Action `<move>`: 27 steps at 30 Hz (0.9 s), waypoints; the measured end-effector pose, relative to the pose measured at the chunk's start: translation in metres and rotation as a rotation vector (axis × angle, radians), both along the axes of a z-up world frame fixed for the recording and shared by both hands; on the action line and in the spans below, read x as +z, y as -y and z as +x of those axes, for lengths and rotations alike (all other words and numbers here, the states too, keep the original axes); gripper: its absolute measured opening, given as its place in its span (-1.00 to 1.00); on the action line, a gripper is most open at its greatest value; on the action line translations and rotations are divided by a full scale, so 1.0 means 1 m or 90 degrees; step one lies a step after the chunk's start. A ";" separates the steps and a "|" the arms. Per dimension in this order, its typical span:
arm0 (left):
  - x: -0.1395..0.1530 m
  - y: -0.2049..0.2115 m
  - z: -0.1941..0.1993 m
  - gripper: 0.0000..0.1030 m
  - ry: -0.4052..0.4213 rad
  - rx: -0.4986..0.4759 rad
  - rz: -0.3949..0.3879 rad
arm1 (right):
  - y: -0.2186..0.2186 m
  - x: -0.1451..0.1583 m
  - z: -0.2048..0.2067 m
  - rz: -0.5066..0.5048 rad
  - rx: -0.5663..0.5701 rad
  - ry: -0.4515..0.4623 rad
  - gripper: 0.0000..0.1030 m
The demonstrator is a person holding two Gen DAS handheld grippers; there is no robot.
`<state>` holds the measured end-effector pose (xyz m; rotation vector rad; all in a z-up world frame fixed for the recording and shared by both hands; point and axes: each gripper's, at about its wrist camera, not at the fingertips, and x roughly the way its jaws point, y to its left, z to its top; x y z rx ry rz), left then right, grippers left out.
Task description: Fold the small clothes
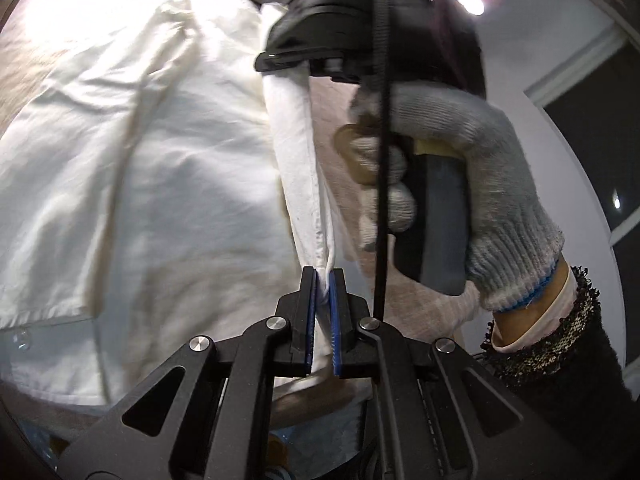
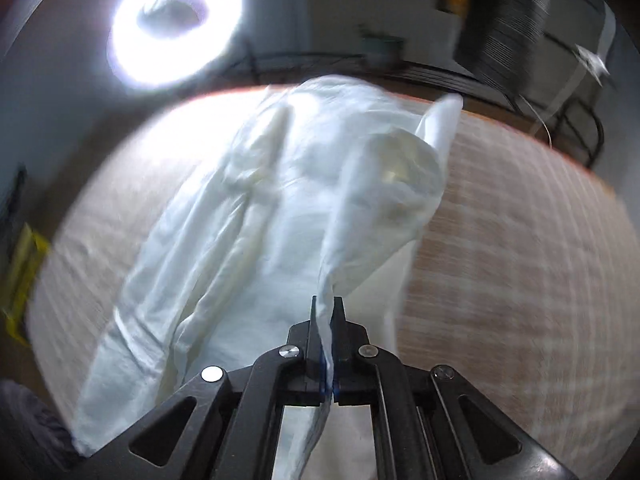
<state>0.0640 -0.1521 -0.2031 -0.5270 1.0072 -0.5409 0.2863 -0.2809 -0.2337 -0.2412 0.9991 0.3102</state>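
Between the left fingers [image 1: 323, 280], nearly closed, sits a hem of the white shirt [image 1: 140, 168]; that edge runs taut up to the right gripper [image 1: 320, 60], held in a gloved hand [image 1: 460, 168]. Right fingers [image 2: 325, 312] likewise pinch cloth; shirt body trails ahead over the surface [image 2: 520, 260], long axis away.

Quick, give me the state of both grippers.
Left gripper: jaws closed on a hem of the white cotton garment.
Right gripper: jaws closed on a fold of the same garment.
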 end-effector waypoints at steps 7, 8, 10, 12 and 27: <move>-0.003 -0.027 -0.001 -0.92 -0.007 0.036 -0.002 | -0.022 -0.012 0.016 -0.009 -0.012 -0.015 -1.00; -0.002 -0.030 -0.003 -0.92 -0.006 0.038 -0.003 | -0.022 -0.012 0.017 0.004 -0.009 -0.018 -1.00; -0.002 -0.033 -0.004 -0.92 -0.008 0.037 -0.005 | -0.017 -0.012 0.019 0.053 0.013 -0.043 -0.85; -0.001 -0.038 -0.007 -0.92 -0.008 0.034 0.001 | -0.007 -0.005 0.014 0.130 0.032 -0.069 -0.42; 0.029 -0.052 -0.028 -0.87 0.060 -0.054 0.117 | 0.124 -0.036 -0.072 0.315 -0.045 -0.201 -0.13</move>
